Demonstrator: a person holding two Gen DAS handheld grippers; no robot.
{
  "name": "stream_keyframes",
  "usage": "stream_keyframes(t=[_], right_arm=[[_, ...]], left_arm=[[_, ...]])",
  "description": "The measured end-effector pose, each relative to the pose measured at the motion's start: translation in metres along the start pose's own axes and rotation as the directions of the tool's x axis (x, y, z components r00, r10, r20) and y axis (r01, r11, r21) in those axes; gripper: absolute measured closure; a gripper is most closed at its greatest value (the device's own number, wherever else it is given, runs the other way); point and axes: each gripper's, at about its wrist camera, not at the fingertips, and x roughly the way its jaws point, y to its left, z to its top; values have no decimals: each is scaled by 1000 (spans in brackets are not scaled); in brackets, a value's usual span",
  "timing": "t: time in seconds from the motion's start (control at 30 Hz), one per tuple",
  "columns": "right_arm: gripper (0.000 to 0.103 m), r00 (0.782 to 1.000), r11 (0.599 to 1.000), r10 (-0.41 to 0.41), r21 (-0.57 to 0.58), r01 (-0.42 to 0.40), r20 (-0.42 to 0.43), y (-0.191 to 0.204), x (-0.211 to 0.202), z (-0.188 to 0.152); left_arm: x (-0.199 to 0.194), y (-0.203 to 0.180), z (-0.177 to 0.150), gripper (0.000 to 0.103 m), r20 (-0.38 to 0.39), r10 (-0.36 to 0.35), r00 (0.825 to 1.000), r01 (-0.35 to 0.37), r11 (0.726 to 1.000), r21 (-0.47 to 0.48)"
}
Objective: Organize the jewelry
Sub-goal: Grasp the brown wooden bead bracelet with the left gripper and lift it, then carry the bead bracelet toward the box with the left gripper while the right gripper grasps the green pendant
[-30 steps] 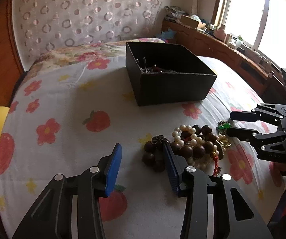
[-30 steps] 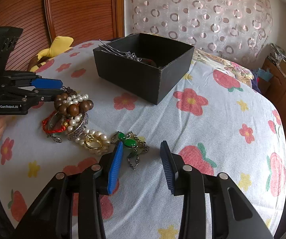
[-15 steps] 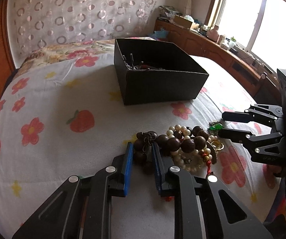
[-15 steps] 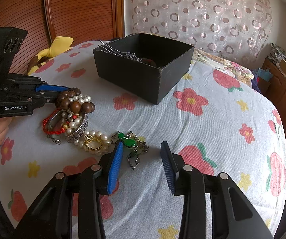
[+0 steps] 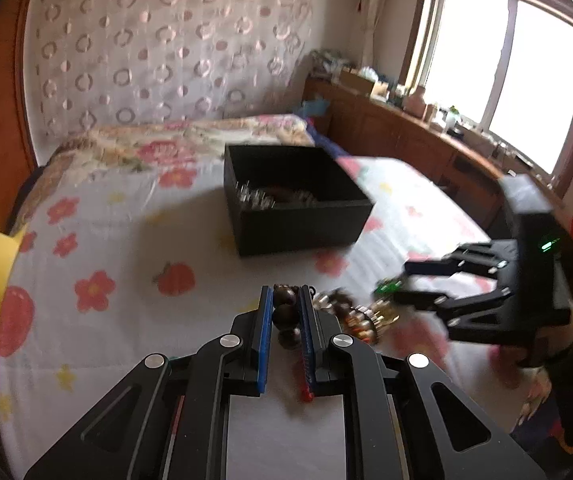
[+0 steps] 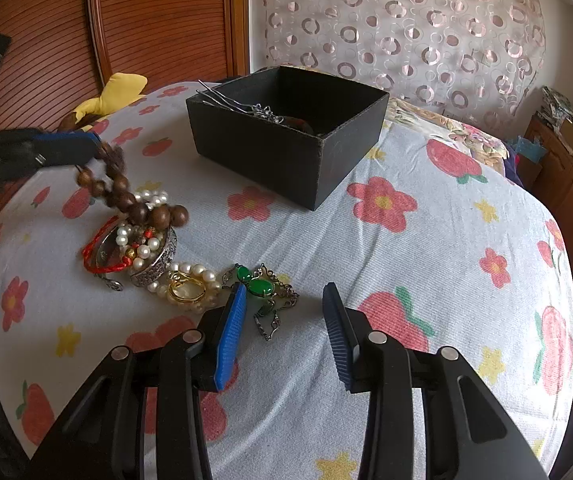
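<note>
left gripper (image 5: 285,312) clamped on the wooden bead bracelet (image 6: 126,192), lifting it off the jewelry pile near the black box (image 6: 286,136) (beads trailing). next: carry into box. right gripper (image 6: 284,320) wide, idle over the green necklace (image 6: 260,286).

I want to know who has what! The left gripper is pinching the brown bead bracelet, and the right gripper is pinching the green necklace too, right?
Not quite. The left gripper does pinch the brown bead bracelet, but the right gripper is open; the right wrist view shows the green necklace lying on the bedspread between its fingers.
</note>
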Motion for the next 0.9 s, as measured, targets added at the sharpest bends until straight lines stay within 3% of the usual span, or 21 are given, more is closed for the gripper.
stream_keyframes(t=[0.37,0.67,0.77,0.8,0.9], right_arm=[[60,1000,1000,-2,0,2,0,-1,0,0],[61,1000,1000,-3,-1,3,-1,-1,0,0],[80,1000,1000,24,-15,-24,-1,2,-2,0],[91,1000,999,30,-23,-30,-2,5,-2,-1],[96,1000,998,24,-50,-24,-7,12,-4,-2]], left_arm=[[-42,-18,25,91,147,44,988,-49,998,30],[-56,-15,31,91,189,55,981,-61,998,25],[-56,-14,30,91,185,56,981,-62,998,27],[-55,-14,30,91,184,56,981,-62,998,27],[-55,-14,29,91,182,57,982,-64,998,28]])
